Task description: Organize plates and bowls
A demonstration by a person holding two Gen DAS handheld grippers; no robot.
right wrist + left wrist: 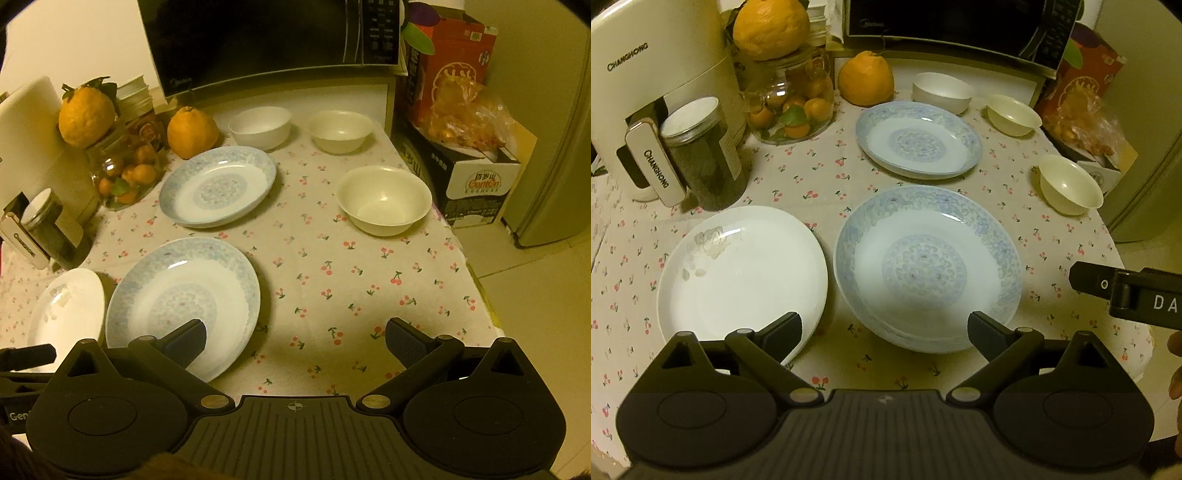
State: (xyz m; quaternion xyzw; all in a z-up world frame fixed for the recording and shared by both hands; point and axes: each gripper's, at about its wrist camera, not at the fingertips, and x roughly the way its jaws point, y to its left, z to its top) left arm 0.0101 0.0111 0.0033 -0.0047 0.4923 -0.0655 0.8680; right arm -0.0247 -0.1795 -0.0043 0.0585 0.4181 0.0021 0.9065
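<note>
Nothing's stacked yet: white plate (742, 273), two blue-patterned plates (927, 269) (919, 138) and three bowls (384, 199) (340, 131) (260, 127) all sit apart. My left gripper (884, 334) and right gripper (295, 341) both hang wide, empty.

The left hand-held gripper (884, 332) is tilting steeply downward, jaws spread wide with nothing between the pads. The right hand-held gripper (295, 339) is angling downward too, fingers (406, 341) standing wide apart and gripping nothing.

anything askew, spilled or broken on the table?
Nothing spilled or broken. Only oddity: a large orange citrus fruit perched on the glass jar of small oranges. The plain white plate shows a faint greyish mark near its rim; decoration or residue, can't tell.
</note>
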